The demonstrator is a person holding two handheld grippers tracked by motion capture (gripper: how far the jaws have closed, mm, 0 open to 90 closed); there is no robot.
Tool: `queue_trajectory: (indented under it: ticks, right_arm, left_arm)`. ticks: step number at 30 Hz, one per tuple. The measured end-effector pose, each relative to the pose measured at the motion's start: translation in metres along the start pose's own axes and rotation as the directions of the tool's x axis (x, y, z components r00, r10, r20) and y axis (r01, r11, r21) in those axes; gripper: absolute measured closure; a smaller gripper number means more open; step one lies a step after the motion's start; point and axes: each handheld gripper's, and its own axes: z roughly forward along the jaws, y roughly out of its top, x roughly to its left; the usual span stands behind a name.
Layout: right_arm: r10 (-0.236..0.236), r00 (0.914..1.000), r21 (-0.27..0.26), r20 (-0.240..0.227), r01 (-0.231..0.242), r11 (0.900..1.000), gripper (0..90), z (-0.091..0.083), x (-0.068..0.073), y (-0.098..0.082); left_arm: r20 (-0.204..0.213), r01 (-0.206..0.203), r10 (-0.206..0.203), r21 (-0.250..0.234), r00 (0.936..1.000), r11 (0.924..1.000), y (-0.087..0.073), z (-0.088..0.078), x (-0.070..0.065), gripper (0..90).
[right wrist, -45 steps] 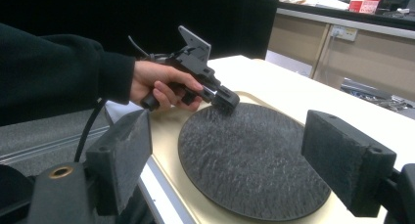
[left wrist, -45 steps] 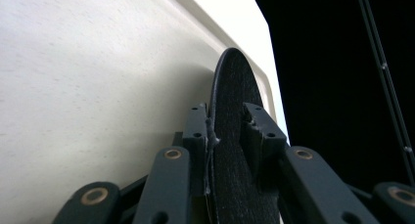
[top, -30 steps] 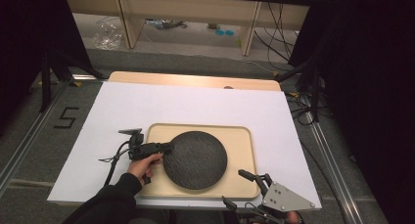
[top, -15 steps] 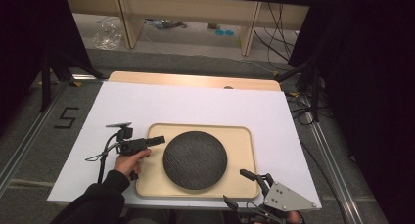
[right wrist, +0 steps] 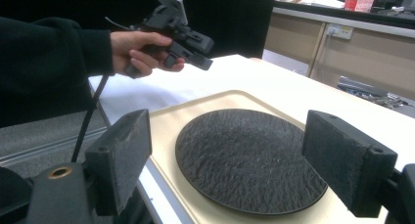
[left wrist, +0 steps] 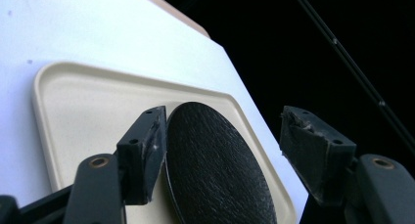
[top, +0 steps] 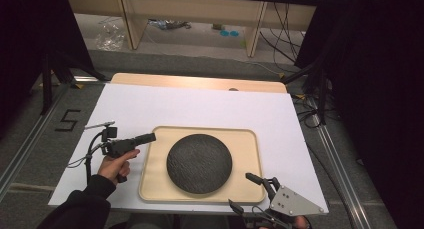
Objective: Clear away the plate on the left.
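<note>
High view: the dark round plate [top: 199,163] lies flat in the middle of the beige tray [top: 150,189], centre of the frame. The left gripper [top: 148,137] hangs just left of the tray's left rim, pointing right toward the plate; its jaws have just been opening, with nothing between them. The right gripper [top: 245,191] sits at the lower right, by the tray's near right corner, about as near the plate.

Left gripper view: the jaws stand well apart and empty, with the plate [left wrist: 215,170] ahead and below between them, clear of both.

Right gripper view: its jaws are spread wide and empty; the plate [right wrist: 249,158] lies just ahead, with the left gripper [right wrist: 208,62] at upper left.
</note>
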Motion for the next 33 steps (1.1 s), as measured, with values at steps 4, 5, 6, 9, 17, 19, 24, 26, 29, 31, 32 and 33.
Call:
queue_trajectory:
  ticks: [4,5,6,9,17,19,24,26,29,31,32,33]
  right_arm:
    - [-0.001,1.0,-0.002,0.003,0.001,1.0,19.6,0.0,0.0,0.0]
    - [0.0,0.9999,0.012,0.011,0.0,1.0,19.6,-0.001,0.0,0.0]
    - [-0.003,1.0,0.012,0.009,0.003,1.0,19.6,-0.001,0.0,0.0]
    - [0.0,0.9999,0.012,0.013,-0.001,1.0,19.5,-0.001,0.0,0.0]
    - [-0.005,0.9998,0.01,0.017,0.005,1.0,19.4,0.0,0.0,0.0]
    - [-0.004,0.9999,0.009,0.017,0.003,1.0,19.4,0.0,0.0,0.0]
    - [-0.003,0.9999,0.008,0.017,0.003,1.0,19.4,0.0,0.0,0.0]
    - [-0.004,0.9998,0.011,0.018,0.004,1.0,19.3,0.0,0.0,0.0]
    - [-0.003,0.9999,0.008,0.016,0.003,1.0,19.4,0.0,0.0,0.0]
    - [-0.005,0.9998,0.01,0.018,0.004,1.0,19.3,0.0,0.0,0.0]
    - [-0.005,0.9998,0.01,0.018,0.005,1.0,19.4,0.0,0.0,0.0]
    - [-0.005,0.9998,0.01,0.017,0.005,1.0,19.3,0.0,0.0,0.0]
  left_arm:
    - [0.014,-0.069,0.069,0.0,0.9975,0.9976,0.0,-0.008,-0.006,30.6]
    - [0.017,-0.081,0.081,-0.003,0.9966,0.9967,0.0,-0.01,-0.008,30.2]
    - [0.018,-0.085,0.085,-0.003,0.9962,0.9964,-0.001,-0.011,-0.009,29.6]
    - [0.038,-0.075,0.075,-0.005,0.9965,0.9972,-0.001,-0.015,-0.012,28.4]
    - [0.057,-0.129,0.129,0.0,0.99,0.9916,-0.005,-0.03,-0.02,26.2]
    - [0.057,-0.134,0.135,-0.01,0.9893,0.9909,-0.005,-0.035,-0.021,25.8]
    - [0.047,-0.168,0.169,-0.038,0.9844,0.9851,-0.005,-0.046,-0.023,25.4]
    - [0.052,-0.182,0.184,-0.047,0.9815,0.9822,-0.006,-0.05,-0.025,25.5]
    - [0.041,-0.218,0.22,-0.05,0.9747,0.9748,-0.007,-0.055,-0.028,25.2]
    - [0.034,-0.236,0.237,-0.049,0.9708,0.9706,-0.008,-0.057,-0.03,25.1]
    - [0.036,-0.242,0.243,-0.049,0.9692,0.9691,-0.008,-0.058,-0.03,25.1]
    - [0.03,-0.244,0.246,-0.049,0.9689,0.9686,-0.009,-0.059,-0.03,25.1]
